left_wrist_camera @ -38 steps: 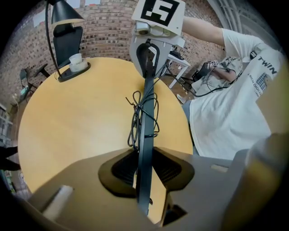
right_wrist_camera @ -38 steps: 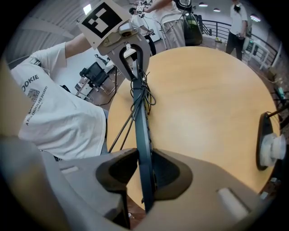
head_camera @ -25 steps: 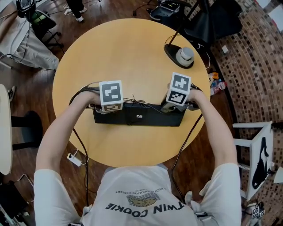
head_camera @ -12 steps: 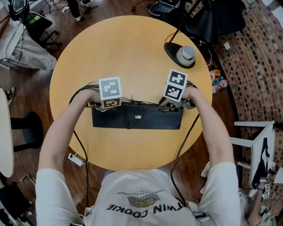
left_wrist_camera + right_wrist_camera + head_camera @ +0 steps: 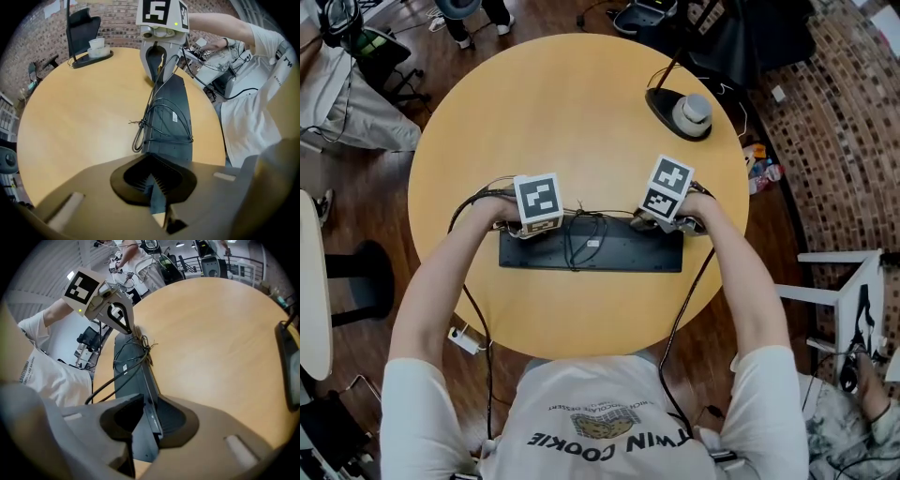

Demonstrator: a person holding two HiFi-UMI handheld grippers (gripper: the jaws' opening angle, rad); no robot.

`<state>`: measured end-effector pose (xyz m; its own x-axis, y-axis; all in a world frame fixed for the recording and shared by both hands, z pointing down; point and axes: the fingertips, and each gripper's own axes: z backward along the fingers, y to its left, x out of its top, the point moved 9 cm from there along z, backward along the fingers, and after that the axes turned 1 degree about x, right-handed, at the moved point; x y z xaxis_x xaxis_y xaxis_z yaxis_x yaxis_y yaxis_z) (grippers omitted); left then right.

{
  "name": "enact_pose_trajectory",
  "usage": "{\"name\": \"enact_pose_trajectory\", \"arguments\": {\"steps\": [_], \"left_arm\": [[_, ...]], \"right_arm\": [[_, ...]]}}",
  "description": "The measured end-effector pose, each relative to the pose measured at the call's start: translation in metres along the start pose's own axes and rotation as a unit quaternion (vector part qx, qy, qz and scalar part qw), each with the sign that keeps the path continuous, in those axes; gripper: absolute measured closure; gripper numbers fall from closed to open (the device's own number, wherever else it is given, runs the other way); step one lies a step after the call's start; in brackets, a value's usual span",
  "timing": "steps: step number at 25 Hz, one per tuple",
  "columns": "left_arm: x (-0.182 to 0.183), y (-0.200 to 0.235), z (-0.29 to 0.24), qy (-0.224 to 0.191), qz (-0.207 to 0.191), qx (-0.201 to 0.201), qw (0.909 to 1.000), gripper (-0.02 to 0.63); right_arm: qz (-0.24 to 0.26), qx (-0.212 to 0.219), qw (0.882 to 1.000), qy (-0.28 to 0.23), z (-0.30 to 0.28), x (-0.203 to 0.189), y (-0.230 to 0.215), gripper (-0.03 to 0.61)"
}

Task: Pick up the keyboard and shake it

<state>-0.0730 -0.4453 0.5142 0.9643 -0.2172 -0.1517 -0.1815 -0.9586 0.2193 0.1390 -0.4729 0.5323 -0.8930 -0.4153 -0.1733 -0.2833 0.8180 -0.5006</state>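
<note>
A black keyboard hangs just over the round wooden table, underside toward me, with its cable looped round the middle. My left gripper is shut on its left end; in the left gripper view the jaws pinch the thin edge of the keyboard. My right gripper holds the right end. In the right gripper view its jaws are closing, with the keyboard edge pressed between the pads. Each gripper sees the other at the far end: right gripper, left gripper.
A black lamp base with a grey round knob sits at the table's far right edge. Office chairs and a brick-patterned floor surround the table. The person's arms reach in from the near edge.
The keyboard has tipped, so its underside looks narrower than half a second ago. The cable loop has sagged across it. Both grippers shifted slightly with it.
</note>
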Motion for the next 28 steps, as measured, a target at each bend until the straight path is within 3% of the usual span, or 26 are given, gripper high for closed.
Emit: {"name": "enact_pose_trajectory", "arguments": {"steps": [3, 8, 13, 21, 24, 28], "left_arm": [[-0.003, -0.012, 0.009, -0.037, 0.013, 0.034, 0.9986, 0.607], [-0.011, -0.053, 0.029, -0.121, 0.042, 0.090, 0.9876, 0.607], [-0.026, -0.100, 0.047, -0.149, 0.017, 0.164, 0.9749, 0.607], [-0.037, -0.192, 0.046, -0.218, 0.011, 0.163, 0.9621, 0.607], [-0.035, -0.218, 0.049, -0.230, 0.003, 0.180, 0.9564, 0.607], [-0.027, -0.256, 0.046, -0.262, 0.018, 0.171, 0.9496, 0.607]], "right_arm": [[-0.002, -0.045, 0.999, -0.023, 0.004, -0.004, 0.017, 0.486], [-0.024, -0.109, 0.992, -0.059, 0.004, -0.018, 0.060, 0.486], [-0.040, -0.153, 0.986, -0.059, -0.004, -0.029, 0.119, 0.486], [-0.056, -0.181, 0.975, -0.118, -0.032, -0.045, 0.220, 0.495], [-0.058, -0.187, 0.970, -0.142, -0.041, -0.053, 0.249, 0.509], [-0.059, -0.189, 0.963, -0.184, -0.049, -0.069, 0.282, 0.534]]}}
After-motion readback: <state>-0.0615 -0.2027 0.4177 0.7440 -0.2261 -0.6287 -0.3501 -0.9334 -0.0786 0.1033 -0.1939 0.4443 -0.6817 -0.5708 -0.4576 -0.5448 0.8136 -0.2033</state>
